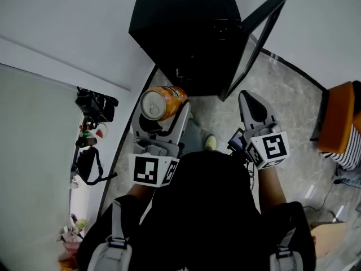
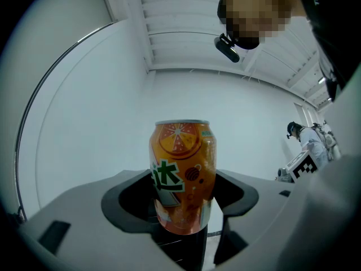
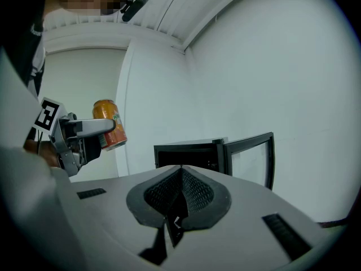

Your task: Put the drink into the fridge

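Observation:
An orange drink can (image 1: pixel 161 102) with an orange-slice print is held in my left gripper (image 1: pixel 164 113), which is shut on it. In the left gripper view the can (image 2: pixel 182 174) stands upright between the two grey jaws, against a white wall. A small black fridge (image 1: pixel 189 33) stands on the floor ahead, its glass door (image 1: pixel 255 41) swung open to the right. My right gripper (image 1: pixel 252 107) is shut and empty, near the door's lower edge. From the right gripper view I see the fridge (image 3: pixel 192 154), its door (image 3: pixel 251 157), and the can (image 3: pixel 109 124) at the left.
A camera on a tripod (image 1: pixel 93 107) stands by the wall at the left. An orange seat (image 1: pixel 338 117) is at the right edge. The floor (image 1: pixel 293 95) is grey stone. A person (image 2: pixel 313 143) stands far off in the left gripper view.

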`<action>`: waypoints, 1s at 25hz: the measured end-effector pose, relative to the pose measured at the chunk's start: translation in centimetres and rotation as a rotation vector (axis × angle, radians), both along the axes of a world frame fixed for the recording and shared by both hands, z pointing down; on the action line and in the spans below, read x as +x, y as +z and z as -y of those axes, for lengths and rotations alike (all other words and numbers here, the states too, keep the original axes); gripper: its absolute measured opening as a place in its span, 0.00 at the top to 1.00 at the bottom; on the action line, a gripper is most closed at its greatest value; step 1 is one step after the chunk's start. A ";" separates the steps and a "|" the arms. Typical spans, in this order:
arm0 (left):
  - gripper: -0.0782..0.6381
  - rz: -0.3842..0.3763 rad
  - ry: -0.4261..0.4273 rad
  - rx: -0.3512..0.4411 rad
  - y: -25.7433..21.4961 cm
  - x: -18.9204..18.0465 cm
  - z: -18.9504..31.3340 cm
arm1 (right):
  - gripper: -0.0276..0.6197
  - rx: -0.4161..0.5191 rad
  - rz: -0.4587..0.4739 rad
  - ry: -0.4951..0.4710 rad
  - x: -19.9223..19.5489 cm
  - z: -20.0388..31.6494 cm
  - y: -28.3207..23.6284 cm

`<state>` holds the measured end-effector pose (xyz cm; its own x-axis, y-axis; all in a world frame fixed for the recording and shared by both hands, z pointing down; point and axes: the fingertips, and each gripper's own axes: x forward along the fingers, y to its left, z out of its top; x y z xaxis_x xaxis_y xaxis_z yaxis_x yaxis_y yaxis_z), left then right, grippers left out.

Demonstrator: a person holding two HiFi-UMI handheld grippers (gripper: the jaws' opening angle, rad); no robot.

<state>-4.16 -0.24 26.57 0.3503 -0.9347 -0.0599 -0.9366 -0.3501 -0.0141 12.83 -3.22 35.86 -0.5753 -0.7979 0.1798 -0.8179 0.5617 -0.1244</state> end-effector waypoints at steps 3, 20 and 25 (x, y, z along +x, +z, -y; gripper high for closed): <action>0.43 -0.004 0.005 0.001 0.0 -0.1 0.1 | 0.94 0.001 0.002 0.005 0.0 0.0 0.1; 0.43 -0.032 0.020 -0.045 1.8 -2.0 3.3 | 0.94 0.017 0.009 0.021 -1.9 2.5 0.6; 0.43 -0.033 0.021 -0.061 2.5 -2.8 5.7 | 0.94 -0.049 -0.019 0.003 -3.0 4.2 1.5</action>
